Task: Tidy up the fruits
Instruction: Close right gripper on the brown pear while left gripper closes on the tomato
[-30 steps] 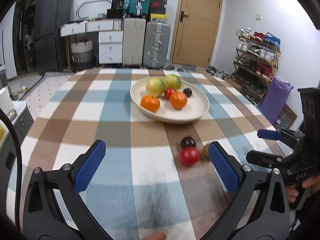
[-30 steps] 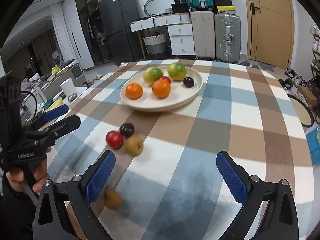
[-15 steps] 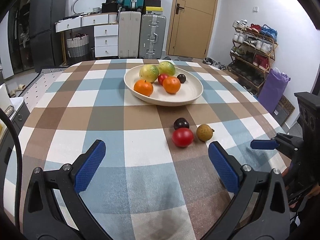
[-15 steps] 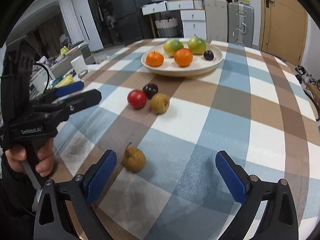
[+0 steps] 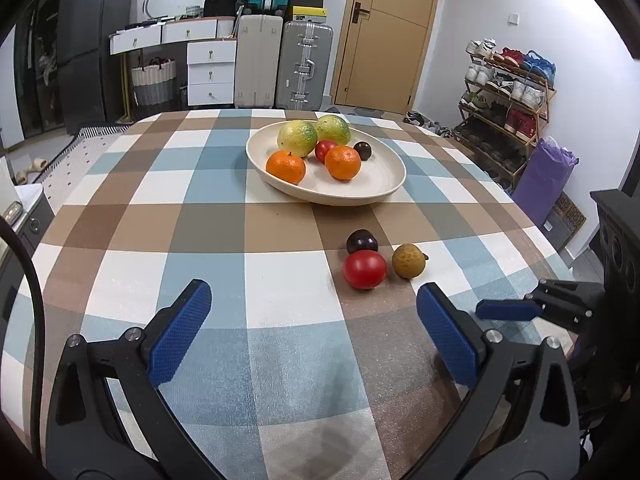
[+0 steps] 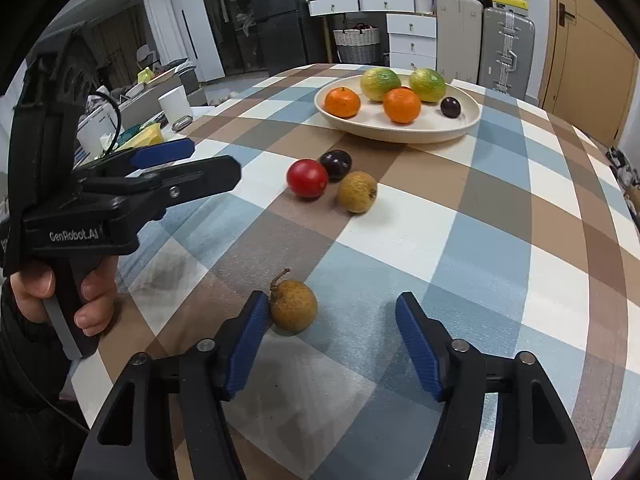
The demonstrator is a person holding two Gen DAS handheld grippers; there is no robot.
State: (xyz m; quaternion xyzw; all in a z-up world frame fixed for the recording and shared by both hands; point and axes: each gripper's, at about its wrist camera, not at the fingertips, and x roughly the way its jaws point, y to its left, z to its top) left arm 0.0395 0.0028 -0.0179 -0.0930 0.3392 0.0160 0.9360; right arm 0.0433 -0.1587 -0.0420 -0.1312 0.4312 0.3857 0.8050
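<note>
- Right tool [image 6: 330, 316], lower centre of the right wrist view: jaws about half spread and closing, a brown stemmed fruit [image 6: 294, 306] between them; the left-hand pad meets the fruit's side, the right-hand pad stands clear of it.
- Left tool [image 5: 312, 320], bottom of the left wrist view: jaws wide, only bare cloth between them; in the right wrist view it appears at centre left, gripped by a hand [image 6: 64, 292].
- Loose cluster, mid-frame in the right wrist view: red fruit [image 6: 307, 178], dark plum [image 6: 337, 165] and second brown fruit [image 6: 357, 192] close together on the checked counter [image 6: 500, 220].
- Cream plate [image 6: 400, 130], upper centre: two oranges [image 6: 342, 102], two yellow-green citrus fruits [image 6: 380, 84] and a dark plum-like fruit [image 6: 451, 107]; the left wrist view also shows a red fruit among them.
</note>
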